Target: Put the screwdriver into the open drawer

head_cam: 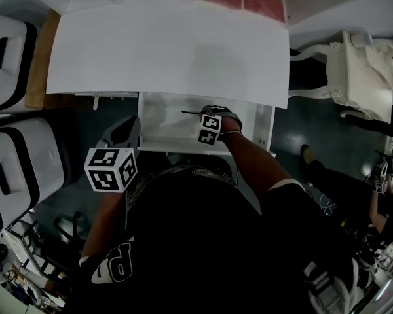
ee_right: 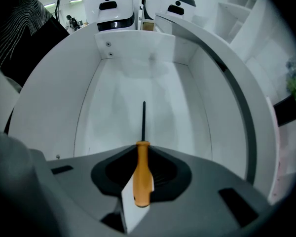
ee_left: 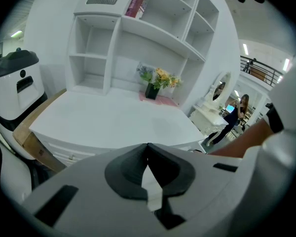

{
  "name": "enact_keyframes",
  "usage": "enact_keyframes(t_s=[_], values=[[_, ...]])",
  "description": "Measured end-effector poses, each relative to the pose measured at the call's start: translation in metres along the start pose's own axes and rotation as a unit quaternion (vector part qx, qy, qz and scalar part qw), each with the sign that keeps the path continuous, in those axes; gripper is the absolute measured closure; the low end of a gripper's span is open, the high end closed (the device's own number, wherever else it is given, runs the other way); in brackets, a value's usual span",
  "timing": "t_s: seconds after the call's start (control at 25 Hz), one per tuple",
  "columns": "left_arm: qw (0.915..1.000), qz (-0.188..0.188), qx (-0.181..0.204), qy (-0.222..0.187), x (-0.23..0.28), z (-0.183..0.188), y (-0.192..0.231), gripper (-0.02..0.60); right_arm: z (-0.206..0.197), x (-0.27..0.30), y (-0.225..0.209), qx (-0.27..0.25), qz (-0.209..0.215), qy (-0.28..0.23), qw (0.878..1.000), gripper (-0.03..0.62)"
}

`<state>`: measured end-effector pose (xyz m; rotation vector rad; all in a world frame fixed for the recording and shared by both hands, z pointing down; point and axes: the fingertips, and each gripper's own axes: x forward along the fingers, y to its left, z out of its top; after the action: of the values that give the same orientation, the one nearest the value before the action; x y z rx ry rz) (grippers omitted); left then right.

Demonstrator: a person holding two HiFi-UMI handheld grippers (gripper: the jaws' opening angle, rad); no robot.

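An orange-handled screwdriver (ee_right: 142, 174) with a thin black shaft is clamped between the jaws of my right gripper (ee_right: 142, 148). Its tip points down into the open white drawer (ee_right: 133, 48). In the head view the right gripper (head_cam: 213, 119) hangs over the drawer (head_cam: 266, 127) below the desk's front edge, and the screwdriver's shaft (head_cam: 191, 113) sticks out to the left. My left gripper (head_cam: 127, 136) is held left of the drawer, outside it. In its own view the left gripper (ee_left: 148, 147) has its jaws together with nothing between them, facing the desk.
The white desk top (head_cam: 170, 44) lies beyond the drawer, with a shelf unit (ee_left: 138, 38) and a vase of flowers (ee_left: 155, 80) at its back. White machines (head_cam: 13, 169) stand at the left. An ornate white chair (head_cam: 360, 77) stands at the right.
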<state>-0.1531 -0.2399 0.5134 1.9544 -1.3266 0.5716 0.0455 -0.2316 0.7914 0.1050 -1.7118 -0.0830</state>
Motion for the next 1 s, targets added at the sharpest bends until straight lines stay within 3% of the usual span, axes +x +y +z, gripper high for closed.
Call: enact_keyframes(t_s=[0.52,1.0], values=[[1.0,0.0,-0.008,0.003,0.006,-0.003,-0.002,0.571,-0.004,0.007,0.001,-0.009,0.005,0.004,1.0,0.511],[1.0,-0.003,-0.003,-0.003,0.007,0.001,-0.012,0.571,0.0,0.001,0.002,-0.005,0.0,0.006,1.0,0.447]])
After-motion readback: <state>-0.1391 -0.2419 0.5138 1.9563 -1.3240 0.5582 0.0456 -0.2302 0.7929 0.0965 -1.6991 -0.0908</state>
